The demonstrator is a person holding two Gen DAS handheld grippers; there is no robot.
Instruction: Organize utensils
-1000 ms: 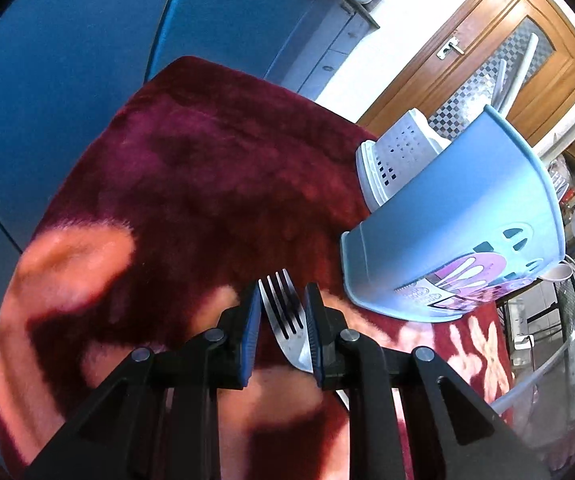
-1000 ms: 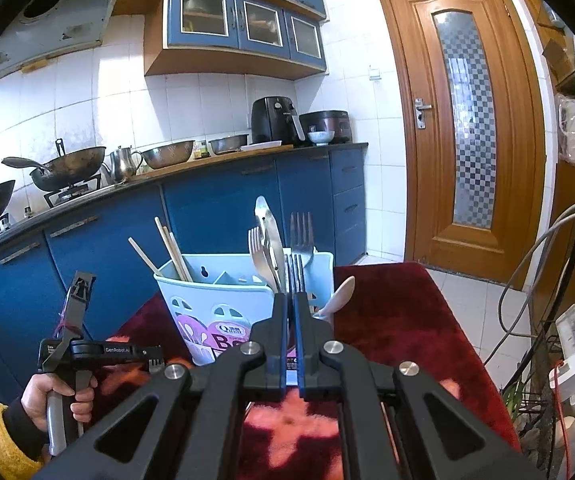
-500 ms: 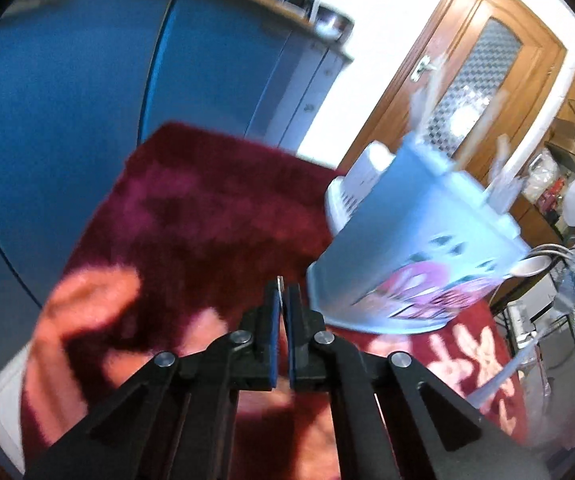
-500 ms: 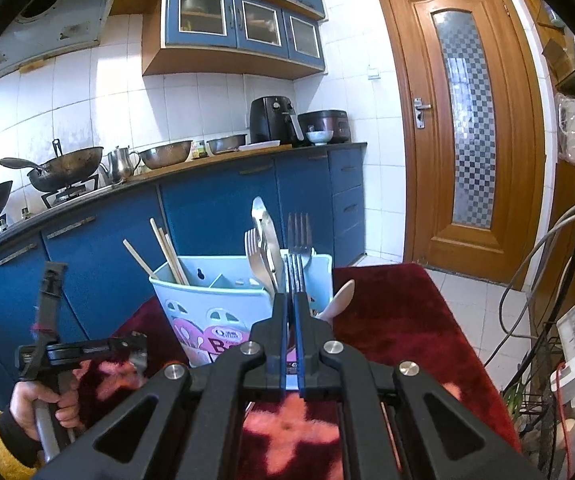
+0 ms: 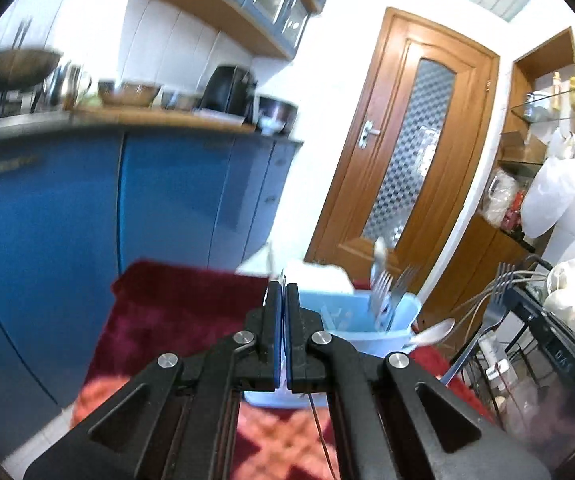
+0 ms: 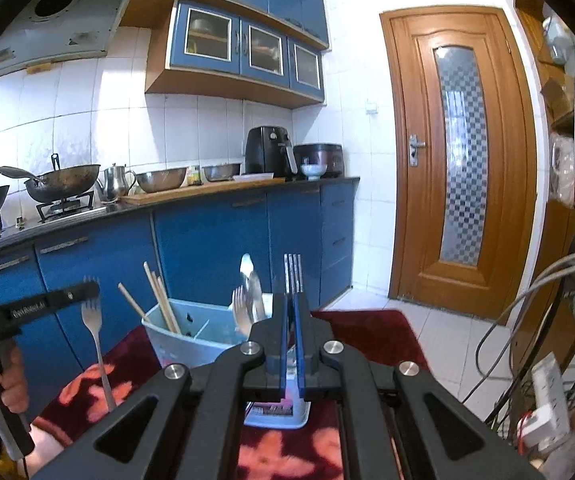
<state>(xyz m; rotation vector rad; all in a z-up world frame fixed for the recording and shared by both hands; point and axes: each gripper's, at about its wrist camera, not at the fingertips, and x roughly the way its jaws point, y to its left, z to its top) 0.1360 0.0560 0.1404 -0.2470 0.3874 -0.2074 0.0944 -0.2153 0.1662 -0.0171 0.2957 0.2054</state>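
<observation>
Left tool (image 6: 87, 292) pinches a fork (image 6: 96, 344) left of the blue holder (image 6: 191, 344); right tool (image 6: 292, 304), nearer than the holder, pinches another fork (image 6: 293, 274).

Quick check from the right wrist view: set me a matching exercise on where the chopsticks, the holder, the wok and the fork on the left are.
Things:
1. chopsticks
2. holder
3. wok
4. fork on the left

Places:
A. on the stove
B. held in the left gripper
C. on the red cloth
D. standing in the holder

Pairs: 1-D, 2-C, 3-A, 4-B
</observation>
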